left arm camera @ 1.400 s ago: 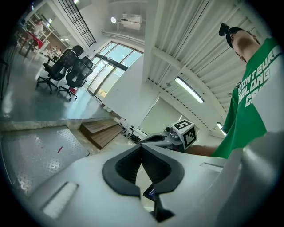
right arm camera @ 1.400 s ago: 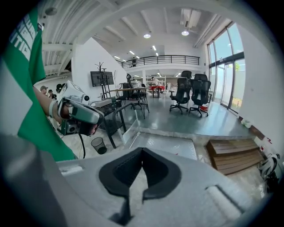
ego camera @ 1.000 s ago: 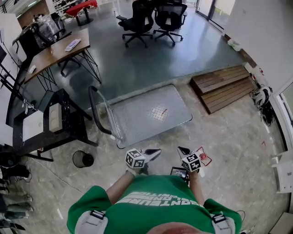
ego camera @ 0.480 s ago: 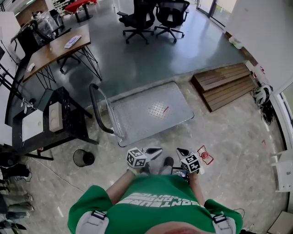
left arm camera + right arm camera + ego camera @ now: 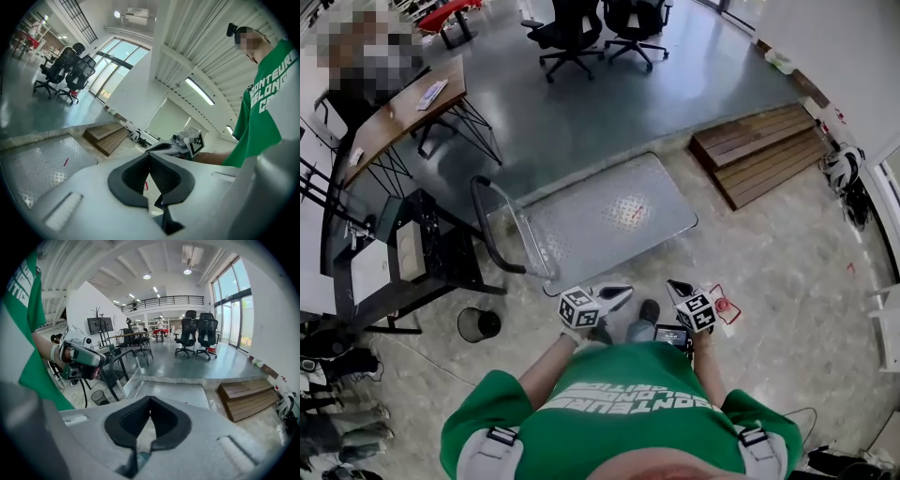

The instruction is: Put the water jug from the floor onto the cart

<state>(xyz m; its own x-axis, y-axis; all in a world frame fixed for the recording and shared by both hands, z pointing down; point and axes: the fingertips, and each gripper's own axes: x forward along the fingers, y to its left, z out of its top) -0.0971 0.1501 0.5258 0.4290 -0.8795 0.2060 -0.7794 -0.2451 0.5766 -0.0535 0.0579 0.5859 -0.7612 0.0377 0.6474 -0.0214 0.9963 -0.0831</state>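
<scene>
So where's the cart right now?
Centre of the head view: the cart, its handle toward the black table at left, the wooden steps to its right.

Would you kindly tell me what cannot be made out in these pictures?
- Head view: the jug cannot be confirmed. Only a red-topped thing shows beside the right gripper, which partly hides it.
- All views: the wheels of the cart are hidden under its deck.
- Head view: the floor by the person's feet is hidden by the green shirt.
- Head view: the items on the desk are too small to identify.
</scene>
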